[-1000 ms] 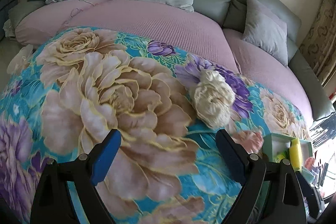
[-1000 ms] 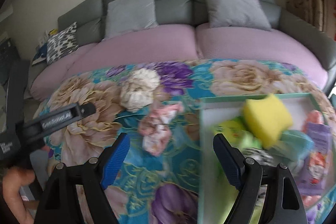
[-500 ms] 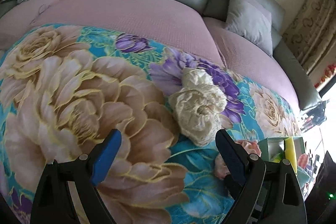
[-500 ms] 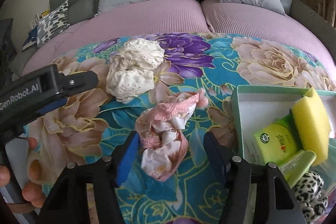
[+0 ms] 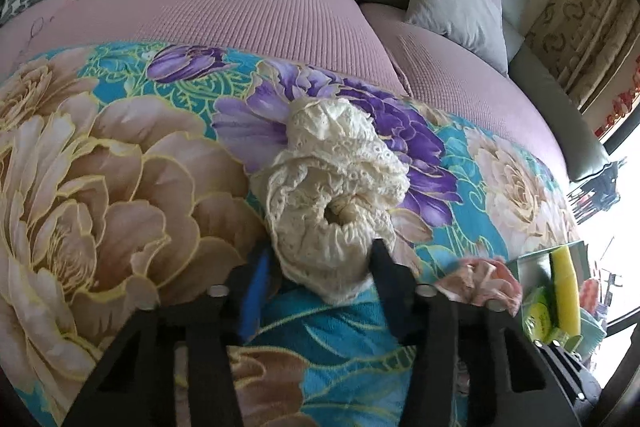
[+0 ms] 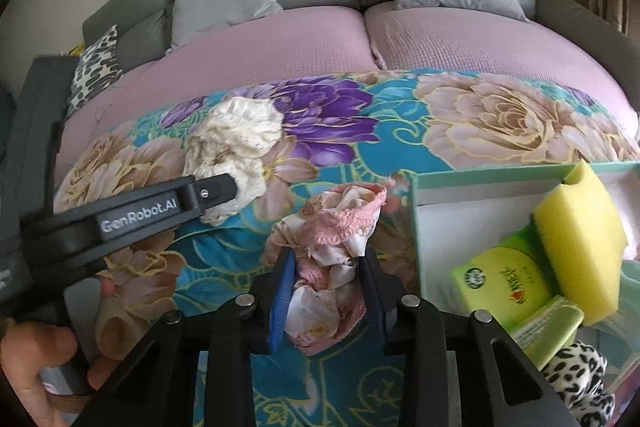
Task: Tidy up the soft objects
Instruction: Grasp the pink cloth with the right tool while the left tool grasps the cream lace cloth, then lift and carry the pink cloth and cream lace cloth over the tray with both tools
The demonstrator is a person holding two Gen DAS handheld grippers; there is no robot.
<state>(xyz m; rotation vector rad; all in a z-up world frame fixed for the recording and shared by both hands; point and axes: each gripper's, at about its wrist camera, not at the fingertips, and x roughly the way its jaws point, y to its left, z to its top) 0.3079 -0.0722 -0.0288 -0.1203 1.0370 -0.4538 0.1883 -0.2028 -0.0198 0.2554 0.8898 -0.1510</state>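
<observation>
I had both tools down on the flowered blanket (image 5: 120,187) at once. The left gripper (image 5: 316,279) had its fingers closed in around the near end of the cream lace bundle (image 5: 336,195), blue pad on one side and black finger on the other, both touching the fabric — gripping it, as far as I could judge. The right gripper (image 6: 326,291) had its fingers pinching the pink and white cloth (image 6: 332,251), the crumpled mass squeezed between them and bulging out ahead of the tips.

To do this step well, I reckoned I should take a deep bite of each bundle rather than a loose outer fold, since a single layer would let the rest trail and unroll. I also judged it wise to lift straight up before swinging toward the green box (image 6: 416,211), just right of the right fingers, so nothing would drag across the blanket or catch the box wall.

The cream piece was eyelet lace, gathered into a soft rosette with a puckered hole at its centre — springy, easy to crush. The pink one was thinner, with a fuzzy trim and slick-looking white folds, likely to slip. The box already held a yellow sponge (image 6: 576,243), porous and blocky, a glossy green packet (image 6: 500,283), and a leopard-print soft item (image 6: 576,383) at its near corner.
</observation>
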